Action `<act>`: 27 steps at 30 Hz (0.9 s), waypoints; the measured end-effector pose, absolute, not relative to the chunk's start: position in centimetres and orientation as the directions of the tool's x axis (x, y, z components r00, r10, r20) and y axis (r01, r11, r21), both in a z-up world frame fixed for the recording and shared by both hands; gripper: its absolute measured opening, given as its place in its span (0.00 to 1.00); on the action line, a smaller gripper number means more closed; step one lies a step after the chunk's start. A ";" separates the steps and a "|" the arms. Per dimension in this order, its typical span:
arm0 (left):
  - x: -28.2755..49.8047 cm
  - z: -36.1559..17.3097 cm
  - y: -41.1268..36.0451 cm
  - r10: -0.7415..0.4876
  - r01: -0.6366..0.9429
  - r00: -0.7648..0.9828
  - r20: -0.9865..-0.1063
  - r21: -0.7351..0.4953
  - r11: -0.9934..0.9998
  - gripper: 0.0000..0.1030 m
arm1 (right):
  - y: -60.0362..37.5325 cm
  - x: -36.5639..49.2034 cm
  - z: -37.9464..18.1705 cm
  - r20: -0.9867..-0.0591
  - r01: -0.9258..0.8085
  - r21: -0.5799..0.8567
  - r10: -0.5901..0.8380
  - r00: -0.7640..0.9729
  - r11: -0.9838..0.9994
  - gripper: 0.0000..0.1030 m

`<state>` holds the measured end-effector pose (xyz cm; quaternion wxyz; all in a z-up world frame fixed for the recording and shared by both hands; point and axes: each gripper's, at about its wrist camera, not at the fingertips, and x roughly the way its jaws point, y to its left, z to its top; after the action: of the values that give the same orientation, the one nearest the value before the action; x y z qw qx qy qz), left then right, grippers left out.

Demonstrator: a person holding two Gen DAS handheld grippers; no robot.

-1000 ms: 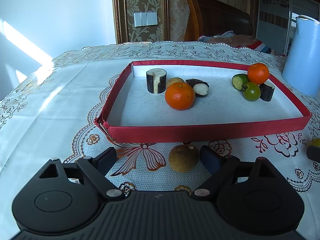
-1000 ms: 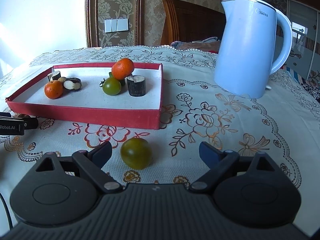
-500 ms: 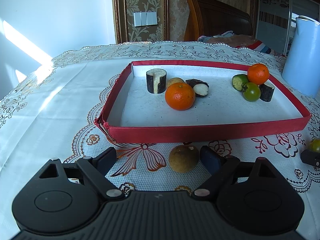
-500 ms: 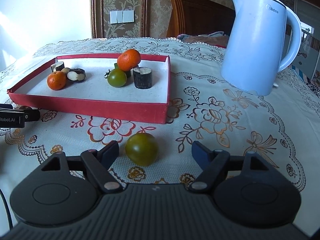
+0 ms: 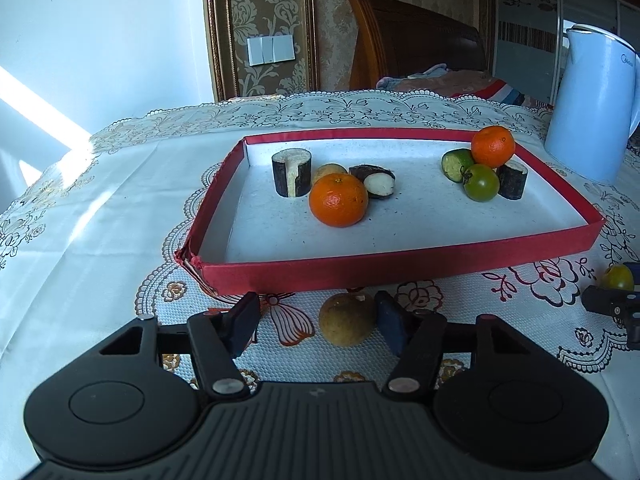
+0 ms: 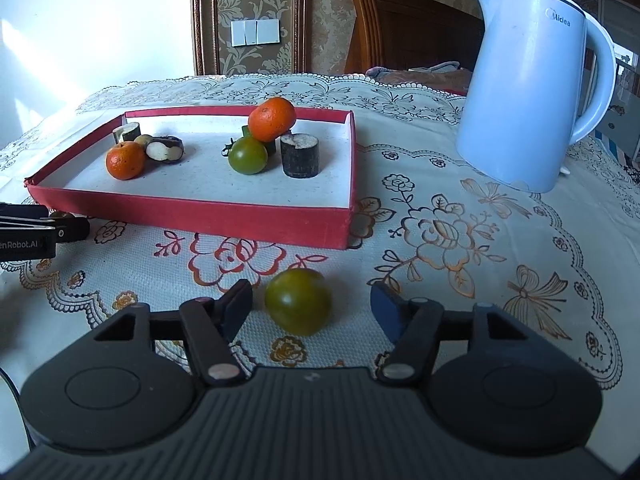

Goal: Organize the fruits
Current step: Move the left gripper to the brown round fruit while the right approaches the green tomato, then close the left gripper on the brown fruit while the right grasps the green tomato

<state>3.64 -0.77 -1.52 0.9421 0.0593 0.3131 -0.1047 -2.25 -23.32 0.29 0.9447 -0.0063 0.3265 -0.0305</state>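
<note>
My left gripper (image 5: 316, 322) hangs low over the bench (image 5: 100, 216), its fingers spread apart around a round brownish fruit (image 5: 347, 319) that sits on the lace cloth just in front of the red tray (image 5: 400, 270). The fruit lies close against the right finger, with a wide gap to the left finger. My right gripper (image 6: 310, 306) is also spread apart, around a green tomato (image 6: 298, 301) on the cloth, near the tray's near right corner; the tomato sits nearer the left finger, and I cannot tell whether either finger touches it. Inside the tray, toward the left, an orange (image 5: 338, 199) rests in front of a dark upright cut piece with a pale top (image 5: 291, 172), a small tan fruit (image 5: 329, 171) and a dark halved fruit showing a white middle (image 5: 375, 182). Toward the far right of the tray, a second orange (image 6: 272, 119) sits on top of a small cluster: a green tomato with a stem (image 6: 248, 155), a green cut piece (image 5: 456, 164) and another dark cut piece (image 6: 300, 155). A pale blue kettle (image 6: 528, 80) stands on the bench to the right of the tray, well apart from it.
</note>
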 end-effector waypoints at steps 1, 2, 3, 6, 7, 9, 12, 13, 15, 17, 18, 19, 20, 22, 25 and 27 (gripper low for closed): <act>3.6 -1.5 -0.8 -0.166 0.241 0.781 -0.602 0.045 0.970 0.52 | -23.3 -2.3 0.3 -0.615 0.048 -0.027 -0.054 0.786 0.998 0.58; 3.6 -1.5 -0.8 -0.169 0.244 0.781 -0.601 0.045 0.969 0.48 | -23.3 -2.3 0.3 -0.615 0.044 -0.023 -0.049 0.787 0.999 0.54; 3.6 -1.5 -0.9 -0.170 0.246 0.781 -0.601 0.047 0.968 0.47 | -23.2 -2.3 0.3 -0.614 0.043 -0.024 -0.049 0.788 0.999 0.53; 3.5 -1.4 -0.9 -0.172 0.252 0.782 -0.600 0.051 0.966 0.40 | -23.1 -2.3 0.3 -0.611 0.034 -0.020 -0.039 0.791 0.999 0.47; 3.5 -1.4 -1.0 -0.175 0.256 0.781 -0.600 0.052 0.965 0.39 | -23.1 -2.3 0.3 -0.609 0.032 -0.017 -0.036 0.792 0.999 0.45; 3.5 -1.4 -1.0 -0.175 0.257 0.781 -0.599 0.054 0.965 0.34 | -23.1 -2.3 0.3 -0.606 0.034 -0.018 -0.038 0.795 0.999 0.37; 3.4 -1.4 -1.0 -0.174 0.257 0.783 -0.597 0.056 0.965 0.30 | -22.9 -2.4 0.3 -0.601 0.028 -0.027 -0.039 0.798 0.999 0.32; 3.4 -1.4 -1.0 -0.175 0.257 0.783 -0.596 0.055 0.965 0.29 | -22.8 -2.4 0.3 -0.600 0.030 -0.032 -0.043 0.799 0.999 0.31; 3.4 -1.3 -0.9 -0.170 0.251 0.785 -0.596 0.055 0.967 0.27 | -22.8 -2.5 0.3 -0.598 0.029 -0.034 -0.043 0.800 0.999 0.31; 3.5 -1.3 -0.8 -0.162 0.240 0.786 -0.597 0.053 0.969 0.27 | -22.8 -2.5 0.3 -0.596 0.029 -0.032 -0.043 0.802 0.999 0.30; 3.5 -1.3 -0.8 -0.161 0.237 0.786 -0.596 0.052 0.970 0.27 | -22.8 -2.5 0.3 -0.595 0.029 -0.033 -0.043 0.802 0.999 0.30; 3.5 -1.3 -0.7 -0.160 0.235 0.787 -0.596 0.050 0.971 0.27 | -22.8 -2.5 0.3 -0.594 0.029 -0.035 -0.044 0.803 0.999 0.30; 3.5 -1.2 -0.7 -0.162 0.236 0.787 -0.595 0.048 0.971 0.27 | -22.8 -2.6 0.4 -0.592 0.029 -0.036 -0.045 0.805 0.999 0.30; 3.4 -1.2 -0.6 -0.167 0.238 0.790 -0.590 0.045 0.970 0.27 | -22.8 -2.7 0.4 -0.587 0.031 -0.037 -0.047 0.808 0.999 0.30; 3.1 -1.0 -0.6 -0.171 0.240 0.799 -0.577 0.046 0.970 0.27 | -22.8 -2.8 0.5 -0.578 0.035 -0.039 -0.051 0.814 0.999 0.30; 3.0 -0.8 -0.6 -0.179 0.245 0.804 -0.567 0.042 0.969 0.27 | -22.7 -3.0 0.6 -0.569 0.038 -0.043 -0.056 0.821 0.998 0.30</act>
<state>2.96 -0.58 -0.81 0.9482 0.0565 0.2921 -0.1116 -3.00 -22.73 0.56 0.9540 -0.0148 0.2984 -0.0245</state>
